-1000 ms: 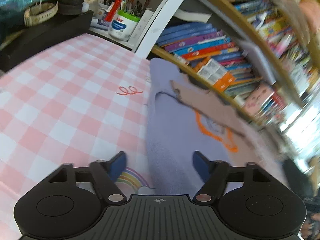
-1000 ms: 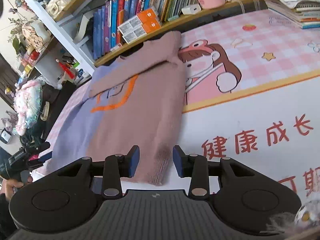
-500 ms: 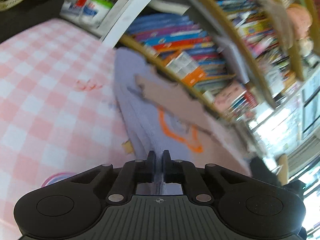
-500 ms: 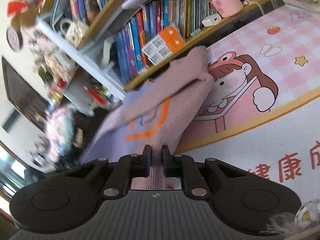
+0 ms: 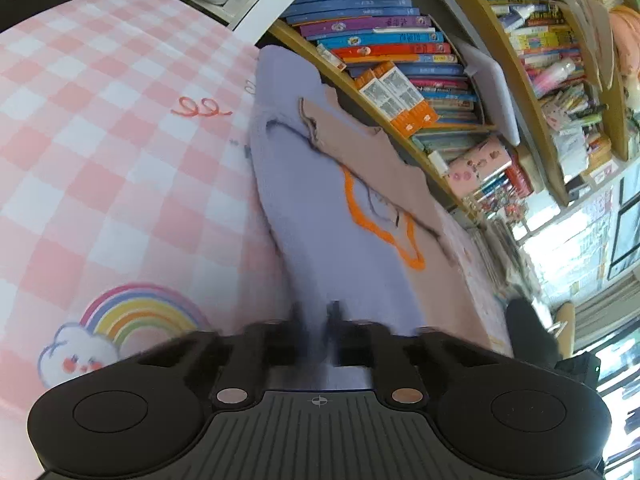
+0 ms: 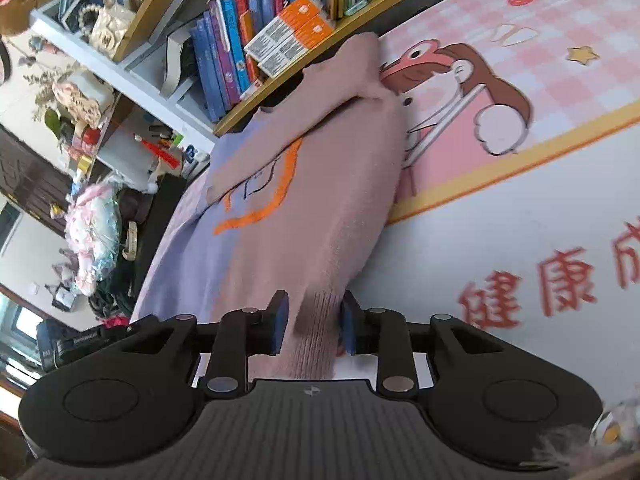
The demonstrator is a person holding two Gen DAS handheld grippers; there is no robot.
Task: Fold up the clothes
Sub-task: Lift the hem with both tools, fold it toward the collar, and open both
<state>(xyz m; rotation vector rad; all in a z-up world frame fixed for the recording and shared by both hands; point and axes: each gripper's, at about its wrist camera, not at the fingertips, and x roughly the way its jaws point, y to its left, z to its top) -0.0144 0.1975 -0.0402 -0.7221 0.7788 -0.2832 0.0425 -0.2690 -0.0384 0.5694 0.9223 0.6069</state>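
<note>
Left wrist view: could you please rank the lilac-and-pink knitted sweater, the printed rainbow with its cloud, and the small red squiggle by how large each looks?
1. Lilac-and-pink knitted sweater, though it lies close to the camera.
2. Printed rainbow with its cloud.
3. Small red squiggle.

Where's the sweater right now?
In both views the sweater lies on the pink mat against the bookshelf, its near hem between the right gripper fingers.

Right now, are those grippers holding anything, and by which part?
The left gripper seems to pinch the sweater by its lilac bottom edge, though blur hides detail. The right gripper is open, the pink hem lying loose between its fingers.
</note>
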